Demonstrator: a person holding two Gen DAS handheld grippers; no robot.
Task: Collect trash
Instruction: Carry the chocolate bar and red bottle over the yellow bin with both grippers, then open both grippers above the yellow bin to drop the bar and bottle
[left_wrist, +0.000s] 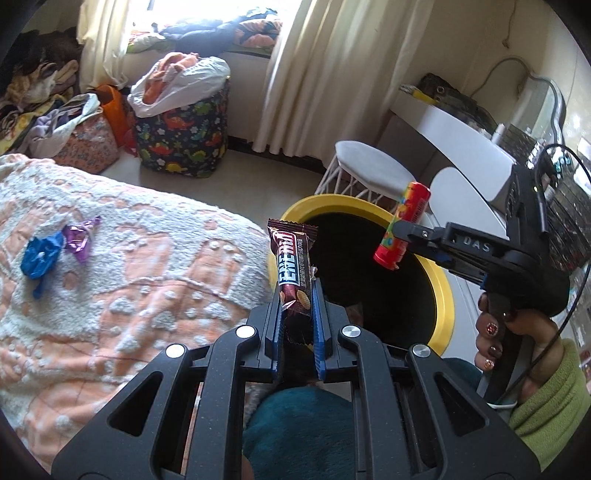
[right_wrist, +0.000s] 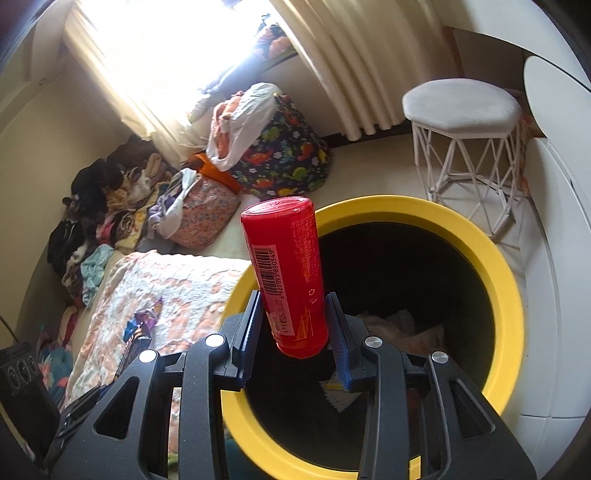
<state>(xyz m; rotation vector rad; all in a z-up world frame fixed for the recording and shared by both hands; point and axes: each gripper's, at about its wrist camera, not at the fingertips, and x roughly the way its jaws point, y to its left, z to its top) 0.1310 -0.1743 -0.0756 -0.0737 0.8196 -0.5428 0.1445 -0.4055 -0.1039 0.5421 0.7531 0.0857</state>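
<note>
My left gripper is shut on a brown snack-bar wrapper, which stands upright between the blue pads at the near edge of the yellow-rimmed bin. My right gripper is shut on a red candy tube and holds it over the dark mouth of the bin. In the left wrist view the same red tube hangs over the bin's far side in the right gripper. A blue wrapper and a purple foil wrapper lie on the bed blanket.
A white wire stool stands behind the bin, beside a white desk. A dinosaur-print basket stuffed with clothes and more piled clothes sit by the curtains. Paper scraps lie inside the bin. A hand in a green sleeve holds the right gripper.
</note>
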